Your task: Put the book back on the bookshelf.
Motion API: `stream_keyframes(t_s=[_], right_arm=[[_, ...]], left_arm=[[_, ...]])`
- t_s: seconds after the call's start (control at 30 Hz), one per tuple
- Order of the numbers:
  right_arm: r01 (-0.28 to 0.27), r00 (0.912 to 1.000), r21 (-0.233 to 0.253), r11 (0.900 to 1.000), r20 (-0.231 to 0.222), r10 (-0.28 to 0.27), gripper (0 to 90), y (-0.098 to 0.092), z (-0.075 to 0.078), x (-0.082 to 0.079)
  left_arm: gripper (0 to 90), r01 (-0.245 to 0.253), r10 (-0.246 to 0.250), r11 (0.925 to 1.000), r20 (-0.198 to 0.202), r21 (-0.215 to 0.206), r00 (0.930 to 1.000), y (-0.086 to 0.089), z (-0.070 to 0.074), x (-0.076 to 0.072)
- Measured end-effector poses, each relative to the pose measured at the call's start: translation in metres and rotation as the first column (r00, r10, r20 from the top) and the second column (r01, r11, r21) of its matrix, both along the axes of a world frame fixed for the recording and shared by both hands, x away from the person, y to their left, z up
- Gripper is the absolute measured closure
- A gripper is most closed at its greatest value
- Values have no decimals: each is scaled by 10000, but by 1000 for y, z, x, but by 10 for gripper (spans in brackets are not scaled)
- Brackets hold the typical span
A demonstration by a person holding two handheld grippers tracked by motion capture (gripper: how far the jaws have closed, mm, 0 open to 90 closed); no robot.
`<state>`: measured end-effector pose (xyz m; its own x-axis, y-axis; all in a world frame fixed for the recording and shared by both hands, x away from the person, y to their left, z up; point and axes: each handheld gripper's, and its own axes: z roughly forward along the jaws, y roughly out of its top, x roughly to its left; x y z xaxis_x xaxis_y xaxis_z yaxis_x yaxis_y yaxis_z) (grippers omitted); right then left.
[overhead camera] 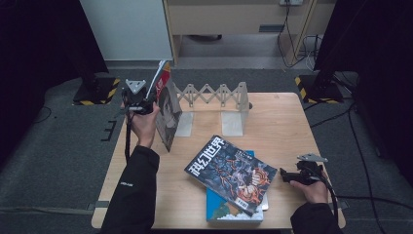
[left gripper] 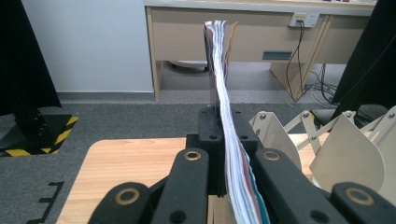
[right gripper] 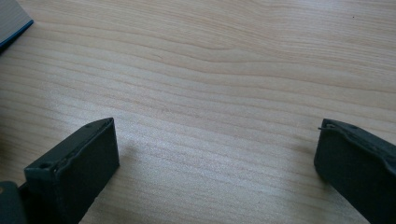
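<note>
While the left gripper (overhead camera: 146, 103) clamps 1 magazine (overhead camera: 167, 114) upright beside the expanding book rack (overhead camera: 214, 100), the right gripper (overhead camera: 287, 176) rests open, 2 books (overhead camera: 234, 178) left flat.

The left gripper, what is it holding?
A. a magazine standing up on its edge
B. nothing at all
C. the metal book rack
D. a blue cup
A. In the left gripper view the left gripper is closed on the page edges of a magazine, and the high view shows that magazine standing upright at the end of the folding book rack.
</note>
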<state>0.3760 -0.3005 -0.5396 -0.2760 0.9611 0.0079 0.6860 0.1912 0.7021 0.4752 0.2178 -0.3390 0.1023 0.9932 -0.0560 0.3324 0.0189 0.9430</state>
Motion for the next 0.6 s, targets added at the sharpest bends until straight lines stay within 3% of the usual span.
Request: stream_keyframes(t_s=[0.13, 0.3, 0.43, 0.6], right_arm=[[-4, 10000, 3, 10000, -1, 4, 2, 0, 0, 0], [-12, 10000, 2, 10000, -4, 12, 2, 0, 0, 0], [-15, 10000, 1, 10000, -1, 15, 2, 0, 0, 0], [-16, 10000, -1, 10000, 0, 16, 2, 0, 0, 0]], left_arm=[[859, -34, 32, 9998, 89, 182, 10000, -2, 0, 1], [860, -26, 26, 10000, 145, 19, 9999, 1, 0, 3], [859, -8, -6, 9989, 300, 471, 9995, -4, -2, 0], [856, 117, -130, 9988, 262, 469, 9996, -3, -3, -2]])
